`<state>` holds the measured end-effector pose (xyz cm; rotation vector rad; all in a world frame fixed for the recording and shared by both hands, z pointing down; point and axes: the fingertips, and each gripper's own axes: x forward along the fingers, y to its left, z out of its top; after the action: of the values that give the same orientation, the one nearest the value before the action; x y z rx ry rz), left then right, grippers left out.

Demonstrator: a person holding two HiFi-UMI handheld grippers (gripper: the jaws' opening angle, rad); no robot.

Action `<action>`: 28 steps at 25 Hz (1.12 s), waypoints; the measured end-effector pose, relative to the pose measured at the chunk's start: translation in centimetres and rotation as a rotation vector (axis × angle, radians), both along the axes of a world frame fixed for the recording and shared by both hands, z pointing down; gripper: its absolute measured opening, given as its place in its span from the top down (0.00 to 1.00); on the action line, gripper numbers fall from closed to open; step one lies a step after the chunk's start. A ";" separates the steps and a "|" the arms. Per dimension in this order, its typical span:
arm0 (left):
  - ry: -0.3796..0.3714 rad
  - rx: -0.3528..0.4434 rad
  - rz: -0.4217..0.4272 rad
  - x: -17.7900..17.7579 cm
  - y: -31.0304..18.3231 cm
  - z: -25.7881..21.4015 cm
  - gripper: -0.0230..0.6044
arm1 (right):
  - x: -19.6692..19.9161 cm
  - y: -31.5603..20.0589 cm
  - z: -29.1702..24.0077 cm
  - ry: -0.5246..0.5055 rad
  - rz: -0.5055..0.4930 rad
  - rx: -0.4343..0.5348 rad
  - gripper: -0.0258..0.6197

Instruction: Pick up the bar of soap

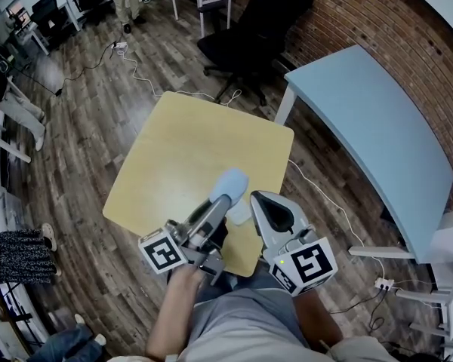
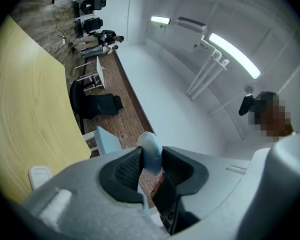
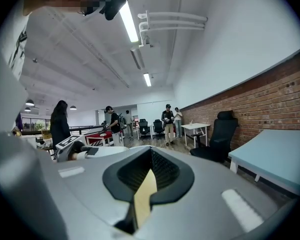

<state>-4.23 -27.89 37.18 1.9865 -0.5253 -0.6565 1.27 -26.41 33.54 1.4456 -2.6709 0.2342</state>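
Above the surface [image 1: 162, 164]: we lift soap [image 1: 230, 183] in left tongs [image 2: 151, 165].
Right tongs [image 3: 149, 181]: narrow, empty.
Next: we need steady pressure.

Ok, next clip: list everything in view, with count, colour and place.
Wood table: one, pale yellow, centre.
Bar of soap: one, pale blue, held above the wood table.
Small flat item: one, white, on the wood table's near side; unidentifiable.
Long table: one, light blue, right, by the brick wall.
Office chair: one, black, beyond the wood table.
Bystanders: several, dark clothes, far end of the room.
Left tongs: shut on the soap.
Right tongs: shut, empty, beside the left.
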 end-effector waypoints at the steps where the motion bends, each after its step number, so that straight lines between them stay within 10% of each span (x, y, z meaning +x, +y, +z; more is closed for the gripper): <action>1: -0.001 0.004 0.002 0.0 0.2 -0.2 0.78 | -0.1 0.1 -0.1 0.001 0.003 0.003 0.96; 28: -0.008 0.022 0.005 -1.2 1.2 -0.9 0.78 | -1.6 0.8 -1.3 -0.011 -0.005 0.038 0.96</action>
<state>-5.44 -26.74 36.24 2.0114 -0.5198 -0.6539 -0.34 -25.57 32.25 1.4525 -2.7013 0.1932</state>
